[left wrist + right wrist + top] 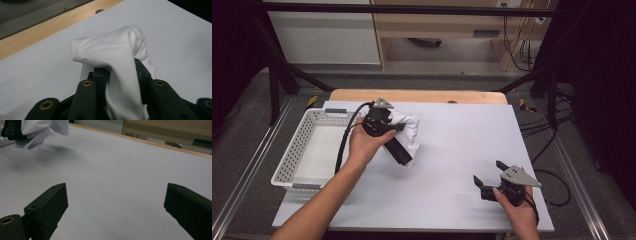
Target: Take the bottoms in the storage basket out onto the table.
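Observation:
A white cloth (411,131) is bunched between the jaws of my left gripper (404,143), near the table's left side and just right of the basket. In the left gripper view the cloth (112,50) drapes over and between the black jaws, with the left gripper (120,72) shut on it. From the right gripper view the cloth (37,131) hangs a little above the sheet and casts a shadow below. My right gripper (488,172) rests near the front right of the table. Its jaws stand wide apart, and the right gripper (117,195) holds nothing.
A white perforated basket (292,150) stands at the table's left edge. A white sheet (462,140) covers the tabletop, with a wooden strip (422,96) showing along the far edge. Cables and furniture lie beyond the table.

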The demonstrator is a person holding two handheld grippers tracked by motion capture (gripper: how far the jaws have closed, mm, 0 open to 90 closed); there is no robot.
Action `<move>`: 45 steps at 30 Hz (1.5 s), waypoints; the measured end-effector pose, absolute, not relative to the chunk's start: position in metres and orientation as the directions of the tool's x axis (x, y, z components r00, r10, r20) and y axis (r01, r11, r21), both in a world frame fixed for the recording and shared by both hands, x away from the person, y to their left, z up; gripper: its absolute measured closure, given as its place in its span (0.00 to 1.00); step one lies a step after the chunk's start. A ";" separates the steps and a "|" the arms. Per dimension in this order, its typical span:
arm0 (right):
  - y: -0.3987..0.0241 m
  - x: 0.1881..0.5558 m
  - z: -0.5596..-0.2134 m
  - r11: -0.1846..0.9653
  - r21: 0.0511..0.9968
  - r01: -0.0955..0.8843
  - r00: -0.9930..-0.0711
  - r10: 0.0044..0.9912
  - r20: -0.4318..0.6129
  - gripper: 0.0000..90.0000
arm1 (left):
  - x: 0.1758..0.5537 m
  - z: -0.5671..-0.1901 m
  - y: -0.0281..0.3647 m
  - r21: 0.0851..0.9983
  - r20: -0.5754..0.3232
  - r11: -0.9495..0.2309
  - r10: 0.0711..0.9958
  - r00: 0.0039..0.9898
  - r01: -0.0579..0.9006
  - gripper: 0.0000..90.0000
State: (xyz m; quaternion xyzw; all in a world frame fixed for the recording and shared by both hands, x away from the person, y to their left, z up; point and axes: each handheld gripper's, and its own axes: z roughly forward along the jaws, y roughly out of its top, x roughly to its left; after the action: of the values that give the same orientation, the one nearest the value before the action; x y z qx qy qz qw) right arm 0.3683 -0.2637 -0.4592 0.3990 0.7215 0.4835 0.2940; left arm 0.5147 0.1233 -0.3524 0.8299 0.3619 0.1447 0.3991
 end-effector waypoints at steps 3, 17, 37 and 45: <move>-0.264 0.369 -0.460 0.217 0.932 0.291 -0.510 0.859 -0.041 0.06 | 0.512 -0.362 0.117 0.766 -0.067 -0.411 0.712 0.699 0.493 0.77; -0.261 0.372 -0.460 0.218 0.930 0.295 -0.520 0.853 -0.035 0.06 | 0.498 -0.394 0.091 0.734 -0.069 -0.456 0.687 0.723 0.503 0.76; -0.259 0.377 -0.463 0.239 0.917 0.320 -0.524 0.851 -0.039 0.06 | 0.493 -0.444 0.072 0.715 -0.027 -0.488 0.696 0.717 0.501 0.55; -0.261 0.375 -0.465 0.231 0.905 0.356 -0.496 0.868 -0.026 0.07 | 0.490 -0.446 0.081 0.753 -0.058 -0.425 0.717 0.694 0.502 0.34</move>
State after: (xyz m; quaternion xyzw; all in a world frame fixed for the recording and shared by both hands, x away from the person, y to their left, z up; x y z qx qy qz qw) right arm 0.3753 -0.2611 -0.4652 0.4174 0.7332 0.4587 0.2789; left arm 0.4897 0.0812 -0.4457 0.8328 0.3660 0.1374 0.3919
